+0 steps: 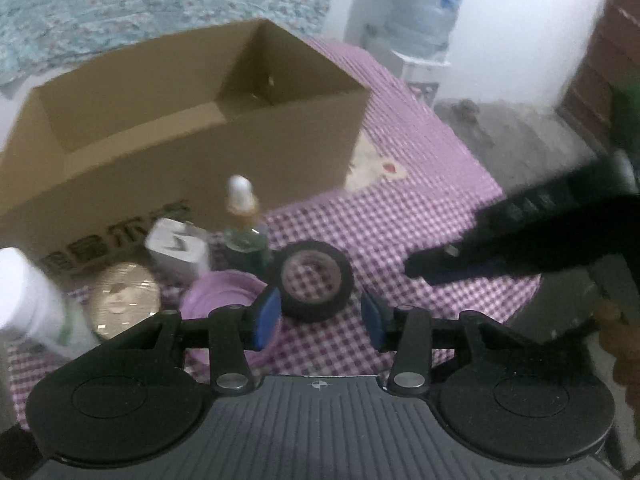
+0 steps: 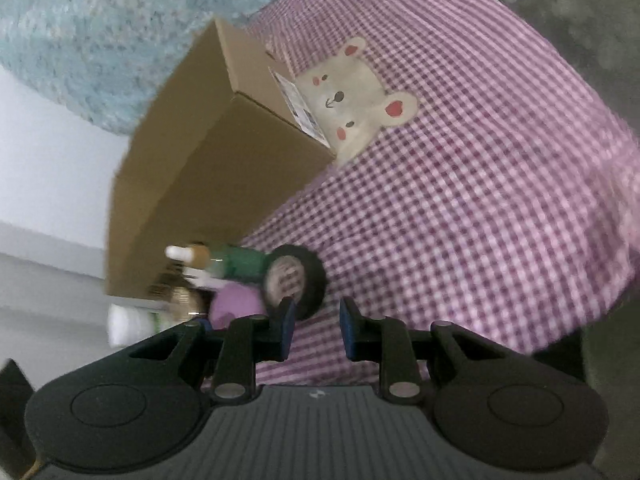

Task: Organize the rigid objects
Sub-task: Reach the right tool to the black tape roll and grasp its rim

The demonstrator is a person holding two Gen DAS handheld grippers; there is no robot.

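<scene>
A black tape roll lies on the purple checked cloth, just ahead of my open, empty left gripper. Beside it are a green dropper bottle, a white charger block, a pink lid, a gold round tin and a white bottle. An open cardboard box stands behind them. My right gripper is open and empty, close to the tape roll; it shows in the left wrist view at right.
The box lies on a bed with a bear print on the cloth. A blue floral blanket is behind. A water jug and grey floor lie beyond the bed's right edge.
</scene>
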